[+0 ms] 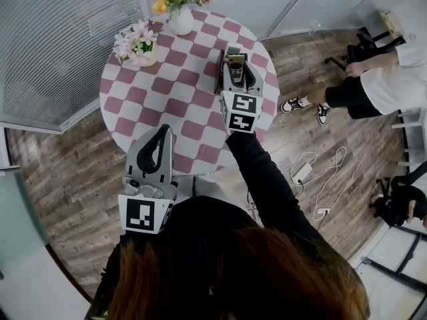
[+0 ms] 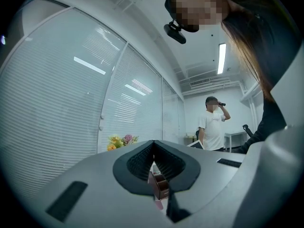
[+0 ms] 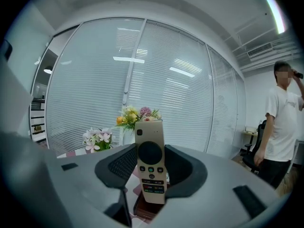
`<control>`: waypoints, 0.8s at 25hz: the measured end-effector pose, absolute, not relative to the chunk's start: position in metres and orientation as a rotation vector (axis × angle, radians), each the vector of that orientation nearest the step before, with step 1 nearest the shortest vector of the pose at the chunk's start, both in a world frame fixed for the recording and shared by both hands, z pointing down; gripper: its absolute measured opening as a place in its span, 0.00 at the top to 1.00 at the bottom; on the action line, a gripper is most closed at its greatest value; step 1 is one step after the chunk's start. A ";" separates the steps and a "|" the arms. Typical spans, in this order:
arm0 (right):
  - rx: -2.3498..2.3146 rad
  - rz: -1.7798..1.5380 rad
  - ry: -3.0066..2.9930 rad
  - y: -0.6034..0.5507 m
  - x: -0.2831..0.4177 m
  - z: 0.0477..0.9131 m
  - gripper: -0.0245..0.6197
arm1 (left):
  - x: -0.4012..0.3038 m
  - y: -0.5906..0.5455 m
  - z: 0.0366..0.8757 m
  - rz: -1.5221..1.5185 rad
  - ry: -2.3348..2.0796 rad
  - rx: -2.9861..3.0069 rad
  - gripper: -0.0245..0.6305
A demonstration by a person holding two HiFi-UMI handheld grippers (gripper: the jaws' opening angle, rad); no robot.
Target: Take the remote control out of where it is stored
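Note:
A beige remote control (image 3: 150,167) with a black round pad stands upright between the jaws of my right gripper (image 3: 150,152), which is shut on it. Its lower end is just above a dark brown holder (image 3: 146,209) on the table. In the head view the right gripper (image 1: 235,59) reaches over the far right part of the round checkered table (image 1: 147,105), with the remote (image 1: 235,63) at its tips. My left gripper (image 1: 162,132) hangs over the table's near edge, its jaws (image 2: 153,145) meeting at the tips with nothing in them. Through their gap the holder (image 2: 160,186) shows.
A white vase of mixed flowers (image 1: 179,15) stands at the table's far edge, a small pot of pink flowers (image 1: 137,45) to its left. A person (image 1: 380,79) sits to the right. Cables and a power strip (image 1: 303,172) lie on the wooden floor. Glass walls with blinds stand behind.

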State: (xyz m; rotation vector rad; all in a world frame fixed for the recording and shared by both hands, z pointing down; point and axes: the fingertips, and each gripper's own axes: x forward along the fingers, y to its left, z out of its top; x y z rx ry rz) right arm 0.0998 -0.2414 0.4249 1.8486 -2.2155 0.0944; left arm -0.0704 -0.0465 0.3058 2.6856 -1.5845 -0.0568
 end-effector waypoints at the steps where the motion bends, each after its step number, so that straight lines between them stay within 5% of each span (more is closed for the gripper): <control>1: 1.848 0.093 -2.216 -0.238 0.100 0.424 0.66 | -0.070 -0.046 0.306 -0.055 -1.582 2.688 0.95; 20: 1.826 0.159 -2.277 -0.153 0.105 0.400 0.66 | -0.062 -0.050 0.306 -0.068 -1.553 2.705 0.95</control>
